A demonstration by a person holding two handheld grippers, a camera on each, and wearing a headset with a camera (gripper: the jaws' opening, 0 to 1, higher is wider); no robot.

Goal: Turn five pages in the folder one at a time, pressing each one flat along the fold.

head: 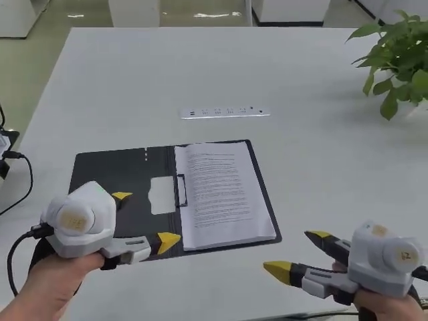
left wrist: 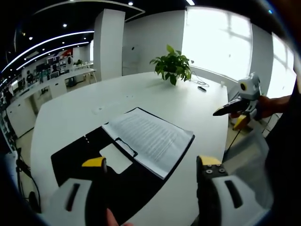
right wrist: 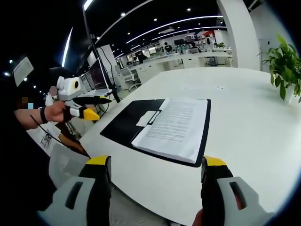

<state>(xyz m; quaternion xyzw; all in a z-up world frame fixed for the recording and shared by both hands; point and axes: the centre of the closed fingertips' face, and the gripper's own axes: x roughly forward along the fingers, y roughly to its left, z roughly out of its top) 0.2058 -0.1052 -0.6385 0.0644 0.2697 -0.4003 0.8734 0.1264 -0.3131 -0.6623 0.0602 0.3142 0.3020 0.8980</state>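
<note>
1. Surface: white and large, carries everything below.
2. Folder: black, lying open and flat on the near-middle of the surface. The left inner cover is bare black. The spine runs away from the person.
3. Page stack: printed sheets lying flat on the right half of the folder. The top sheet shows dense text, too small to read. The stack's left edge sits at the fold.
4. Plant: green and leafy, at the far right of the surface, well apart from the folder.
5. Left tongs: jaws spread wide, nothing between them. They hover over the near-left part of the folder's black cover, yellow tips pointing towards the pages. I can't tell whether they touch the cover.
6. Right tongs: jaws also wide apart, nothing gripped. They're off the folder, near its near-right corner, over bare surface, with the tips aimed left.
7. Power strip: white, lying flat beyond the folder's far edge, apart from it.
8. White card: on the left cover, just beside the fold.
9. Clip: thin and dark, along the fold, between the white card and the page stack.
</note>
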